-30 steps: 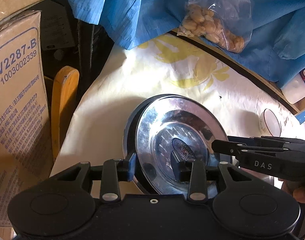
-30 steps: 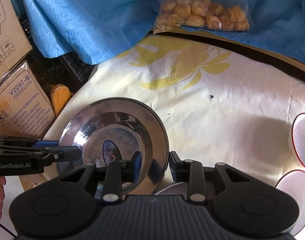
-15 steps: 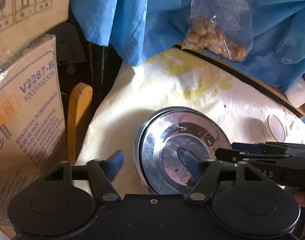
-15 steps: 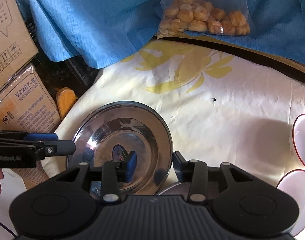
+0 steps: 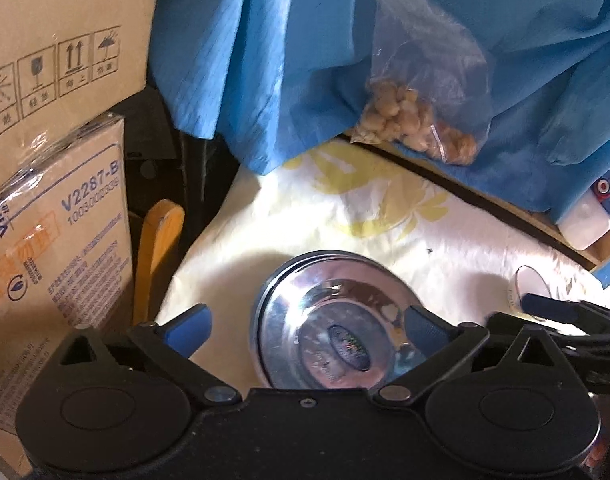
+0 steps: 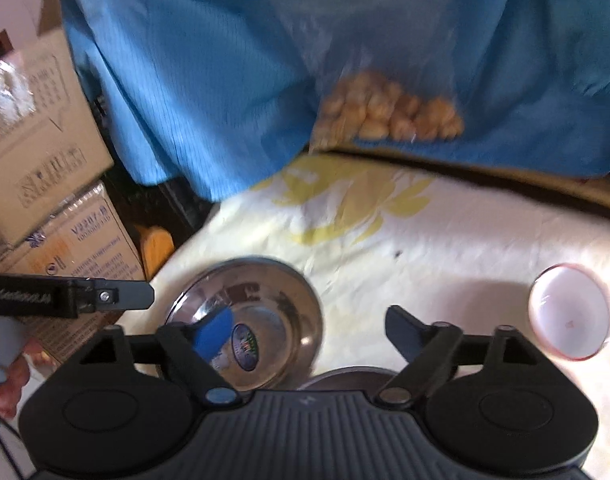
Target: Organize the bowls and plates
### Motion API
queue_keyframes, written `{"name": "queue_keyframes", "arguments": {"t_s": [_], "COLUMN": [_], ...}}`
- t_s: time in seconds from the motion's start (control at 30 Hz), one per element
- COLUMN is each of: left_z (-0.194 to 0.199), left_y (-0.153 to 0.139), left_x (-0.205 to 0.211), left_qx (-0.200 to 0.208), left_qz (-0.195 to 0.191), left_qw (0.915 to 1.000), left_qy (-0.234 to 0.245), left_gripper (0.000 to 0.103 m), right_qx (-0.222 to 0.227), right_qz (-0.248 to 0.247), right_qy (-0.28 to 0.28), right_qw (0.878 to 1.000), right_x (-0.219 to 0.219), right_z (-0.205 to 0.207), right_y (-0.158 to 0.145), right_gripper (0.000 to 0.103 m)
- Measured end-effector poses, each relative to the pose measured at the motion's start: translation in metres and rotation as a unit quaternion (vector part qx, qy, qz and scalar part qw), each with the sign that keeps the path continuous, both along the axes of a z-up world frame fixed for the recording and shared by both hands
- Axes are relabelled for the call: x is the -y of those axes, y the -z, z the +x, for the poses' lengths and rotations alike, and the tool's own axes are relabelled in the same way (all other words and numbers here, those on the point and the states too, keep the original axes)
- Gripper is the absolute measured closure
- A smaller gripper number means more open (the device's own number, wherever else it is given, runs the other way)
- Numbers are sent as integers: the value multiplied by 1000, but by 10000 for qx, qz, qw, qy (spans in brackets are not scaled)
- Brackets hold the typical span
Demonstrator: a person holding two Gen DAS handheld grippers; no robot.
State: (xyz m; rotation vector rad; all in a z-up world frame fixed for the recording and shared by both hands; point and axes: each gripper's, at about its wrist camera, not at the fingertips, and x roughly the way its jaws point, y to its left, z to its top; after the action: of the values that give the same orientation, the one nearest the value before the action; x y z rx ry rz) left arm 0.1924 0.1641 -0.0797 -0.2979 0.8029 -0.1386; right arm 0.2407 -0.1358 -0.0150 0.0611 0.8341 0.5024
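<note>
A shiny steel plate (image 5: 337, 320) with a blue sticker lies on top of another steel plate on the cream flowered tablecloth (image 5: 385, 220). My left gripper (image 5: 305, 328) hovers above its near side with the jaws opening wide, and the pads touch nothing. In the right wrist view the same plate (image 6: 265, 292) sits lower left. My right gripper (image 6: 307, 328) is also opening over its right edge, holding nothing. A further steel rim (image 6: 349, 376) peeks out just below. A white bowl with a red rim (image 6: 569, 316) stands to the right.
Cardboard boxes (image 5: 57, 248) and a wooden chair back (image 5: 157, 256) stand off the table's left edge. Blue cloth (image 5: 289, 60) and a clear bag of pale snacks (image 5: 413, 116) lie along the far side. A white container (image 5: 585, 224) sits at far right.
Both grippers were closed on the steel plate's rim. They have let go, spread wide and pulled up and back, leaving the plate resting on the stack.
</note>
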Motion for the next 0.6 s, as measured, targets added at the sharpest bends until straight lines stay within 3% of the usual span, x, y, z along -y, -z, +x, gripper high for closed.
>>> {"name": "queue_keyframes", "arguments": {"t_s": [0.2,0.43,0.6], "left_z": [-2,-13,-18], "left_y": [-4,12,38], "left_x": [28,78,103], "left_qx": [-68,-549,-1038], "left_qz": [-91,-244,-387], "left_qw": [9992,9939,9895], "left_qy": [381,929,926], "left_gripper": [1,1,1], "right_qx": [167,-356,-781], "right_qz": [-163,-280,-35], "right_qy": [317,724,1029], "right_qw": [9992,9964,9916], "right_x": [48,88,110], "right_z": [-26,-55,-66], "right_y": [-15,-8,7], "right_gripper": [5,5,5]}}
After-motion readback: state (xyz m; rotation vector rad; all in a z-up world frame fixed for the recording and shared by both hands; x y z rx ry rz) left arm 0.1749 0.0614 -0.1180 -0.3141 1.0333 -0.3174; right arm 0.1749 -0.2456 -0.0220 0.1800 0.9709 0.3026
